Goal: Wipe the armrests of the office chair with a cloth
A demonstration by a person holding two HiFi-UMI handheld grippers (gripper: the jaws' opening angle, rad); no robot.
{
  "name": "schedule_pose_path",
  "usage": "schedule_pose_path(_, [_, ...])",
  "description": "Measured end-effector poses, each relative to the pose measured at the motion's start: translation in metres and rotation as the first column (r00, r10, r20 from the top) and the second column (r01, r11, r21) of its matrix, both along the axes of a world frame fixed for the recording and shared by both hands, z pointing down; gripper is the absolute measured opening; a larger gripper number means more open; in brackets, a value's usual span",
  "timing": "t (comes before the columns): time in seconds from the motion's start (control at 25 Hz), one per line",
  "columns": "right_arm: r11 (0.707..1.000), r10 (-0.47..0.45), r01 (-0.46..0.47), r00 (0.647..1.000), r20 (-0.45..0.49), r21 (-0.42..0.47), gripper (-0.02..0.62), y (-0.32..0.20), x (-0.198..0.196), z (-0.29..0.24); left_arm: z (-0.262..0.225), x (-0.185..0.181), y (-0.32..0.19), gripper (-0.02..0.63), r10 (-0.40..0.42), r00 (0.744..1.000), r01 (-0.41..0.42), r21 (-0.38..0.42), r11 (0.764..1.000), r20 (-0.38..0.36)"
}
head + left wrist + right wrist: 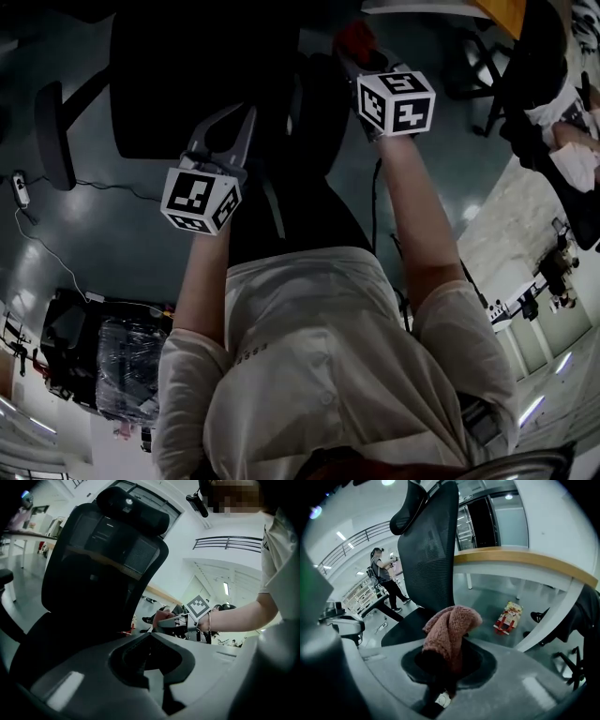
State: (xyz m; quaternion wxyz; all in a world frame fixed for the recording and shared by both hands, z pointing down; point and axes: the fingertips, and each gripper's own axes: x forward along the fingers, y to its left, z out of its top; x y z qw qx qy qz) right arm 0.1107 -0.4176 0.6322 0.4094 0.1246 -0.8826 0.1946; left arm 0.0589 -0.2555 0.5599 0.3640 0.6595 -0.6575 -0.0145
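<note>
The only marks are the black and white squares on the cubes: one on the left gripper [225, 127] and one on the right gripper [447, 651]. They are patterns, not words. A red and yellow pack [508, 617] lies on the floor [487, 597] under a white bench [525, 557] with a wood edge. Its print is too small to read.

Both arms reach out in front of the person, bare from the elbow down, with light sleeves [309, 375] above. The right arm reaches farther than the left. The left gripper is held lower and closer to the body.

The right gripper's fingers are closed on the cloth [450, 625]. It is pink and fuzzy, and it sticks up in a bunch past the fingertips. The left gripper's fingers are closed together with nothing between them.

The office chair [429, 550] is black, with a mesh back and a headrest on top. It stands just ahead of both grippers. The cloth is held up in front of the seat, on the chair's right side as seen in the head view. It is not on an armrest. One armrest [52, 127] sticks out on the far left side, well apart from both grippers.
</note>
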Motion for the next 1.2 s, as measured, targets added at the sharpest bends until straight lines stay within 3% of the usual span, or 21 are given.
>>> schedule_pose_path(0.56, [0.983, -0.174, 0.176, 0.984, -0.026, 0.062, 0.052, 0.028, -0.037, -0.010, -0.003, 0.005, 0.004, 0.017, -0.044, 0.999, 0.044, 0.009, 0.999, -0.018])
schedule_pose_path(0.8, [0.941, -0.301, 0.312, 0.949, -0.093, 0.132, 0.052, 0.049, -0.057, -0.007, 0.002, -0.003, 0.021, 0.017, -0.079, 0.997, 0.079, 0.004, 0.997, -0.026])
schedule_pose_path(1.2, [0.902, -0.407, 0.418, 0.906, -0.114, 0.104, 0.052, 0.110, -0.065, -0.007, -0.004, -0.004, 0.049, 0.017, -0.087, 0.996, 0.088, 0.022, 0.996, -0.037])
